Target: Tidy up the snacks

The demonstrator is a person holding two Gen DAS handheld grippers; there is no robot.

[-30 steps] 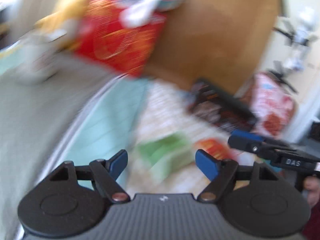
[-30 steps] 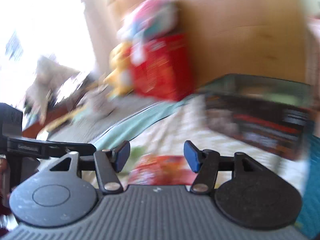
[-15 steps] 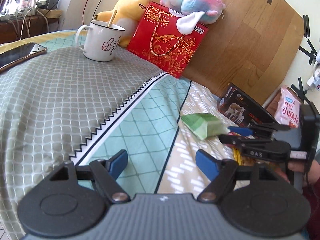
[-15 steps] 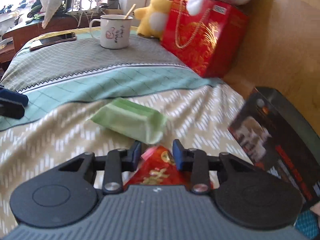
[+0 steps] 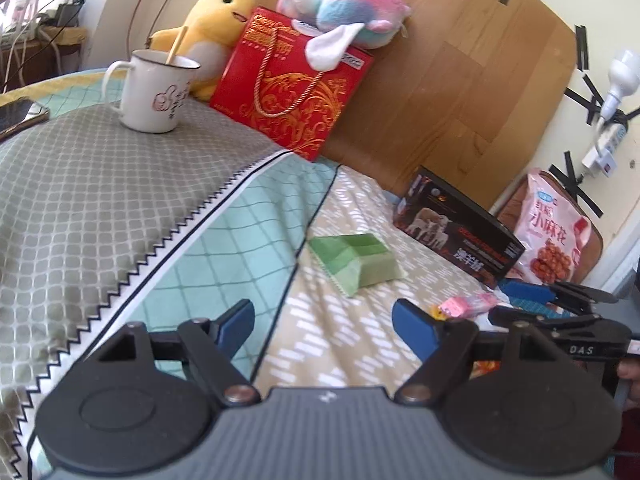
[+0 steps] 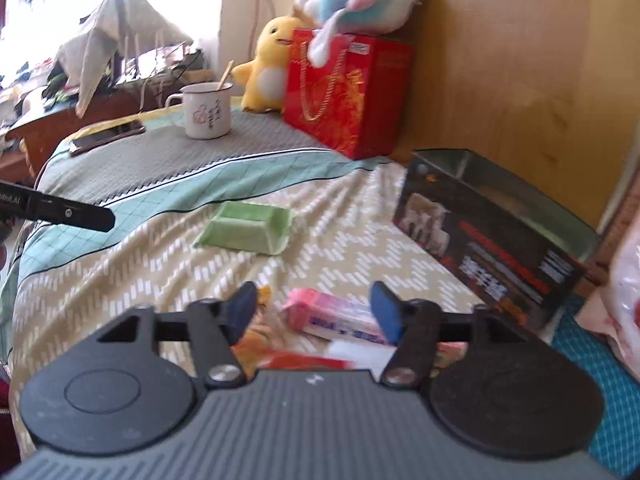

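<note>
A green snack pack (image 5: 354, 260) lies on the patterned bedspread, also in the right wrist view (image 6: 246, 229). A pink snack pack (image 6: 336, 316) lies between my right gripper's (image 6: 316, 310) open fingers, with a red-orange packet (image 6: 296, 356) just below it. The pink pack shows in the left wrist view (image 5: 466, 304). A black open box (image 6: 492, 236) stands at the right, also in the left wrist view (image 5: 460, 232). My left gripper (image 5: 324, 320) is open and empty over the bedspread, left of the green pack.
A red gift bag (image 5: 292, 84), a yellow plush (image 5: 208, 28) and a pink-blue plush (image 5: 352, 16) stand by the wooden headboard. A white mug (image 5: 154, 92) and a phone (image 5: 18, 114) rest on the grey pillow. A pink snack bag (image 5: 554, 232) leans at the right.
My right gripper has opened wide and drawn back; the red-orange packet it was closing on now lies below it, and a pink pack sits between the fingers. My left gripper shifted slightly.
</note>
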